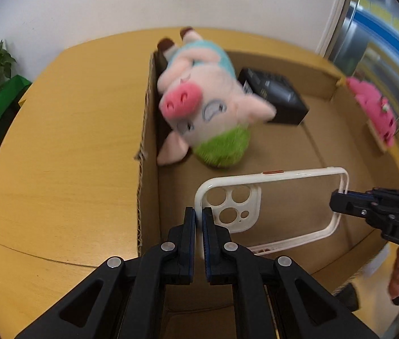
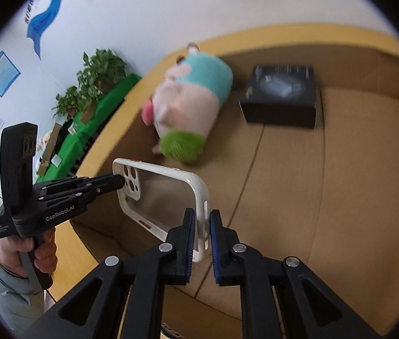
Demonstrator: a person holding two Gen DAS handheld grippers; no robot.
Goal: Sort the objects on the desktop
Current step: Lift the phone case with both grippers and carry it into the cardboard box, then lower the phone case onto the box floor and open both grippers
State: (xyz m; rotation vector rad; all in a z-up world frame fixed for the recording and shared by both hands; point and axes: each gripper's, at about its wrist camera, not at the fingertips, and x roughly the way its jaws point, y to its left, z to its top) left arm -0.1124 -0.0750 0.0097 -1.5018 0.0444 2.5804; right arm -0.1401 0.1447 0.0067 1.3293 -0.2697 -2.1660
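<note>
While the phone case (image 1: 273, 206) is held over the cardboard box (image 1: 147, 152), clamped at opposite ends by left gripper (image 1: 198, 220) and right gripper (image 2: 203, 226) fingers, release is pending. Plush pig (image 1: 199, 104) and black box (image 1: 275, 96) are already stowed near the box's far wall; pink toy (image 1: 374, 110) is left outside, by its right wall.

Plush pig (image 1: 199, 104) motion-blurred in both views, face detail soft. Black box (image 1: 275, 99) print unreadable (part hidden behind pig in left wrist view). Pink plush (image 1: 374, 110) partly behind cardboard box wall (image 1: 148, 141). Wall posters (image 2: 1, 73) too small to read.
</note>
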